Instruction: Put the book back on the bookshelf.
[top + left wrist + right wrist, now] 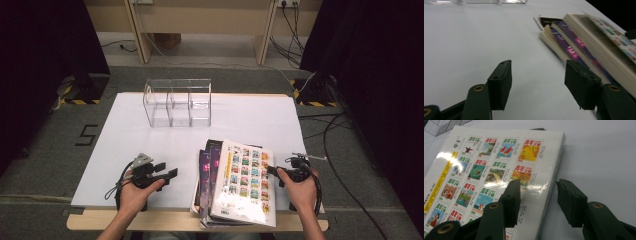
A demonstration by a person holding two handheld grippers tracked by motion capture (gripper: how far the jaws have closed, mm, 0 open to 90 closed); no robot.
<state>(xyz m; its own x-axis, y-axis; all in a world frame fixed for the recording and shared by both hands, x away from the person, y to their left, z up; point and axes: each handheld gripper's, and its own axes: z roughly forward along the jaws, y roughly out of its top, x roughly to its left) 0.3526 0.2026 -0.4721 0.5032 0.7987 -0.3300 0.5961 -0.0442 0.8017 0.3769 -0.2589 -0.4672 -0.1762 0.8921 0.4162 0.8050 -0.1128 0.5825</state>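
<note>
Right claw [537, 202]: jaws wide apart, nothing pressed between them. In the right gripper view one jaw stands over the glossy cover of the top book [496, 172], the other over bare white sheet just past the book's edge, so the edge lies between the jaws; whether either pad touches it I cannot tell. From the high view the right claw [272, 170] sits at the right edge of the top book [245, 180], held by the right hand [301, 190].

Left claw [537, 85]: jaws also wide, empty, only the white sheet [474, 45] showing between them. In the high view the left claw [169, 176] rests low over the sheet, left of the book pile and apart from it, held by the left hand [134, 192].

Book pile [212, 175]: near-right part of the desk [90, 220], several volumes lying flat and fanned. Top book has a white cover with a grid of small coloured pictures; purple covers [571, 47] show beneath it on the left side.

Clear acrylic organizer [178, 102]: upright at the far side of the sheet, several compartments, well apart from both claws.
</note>
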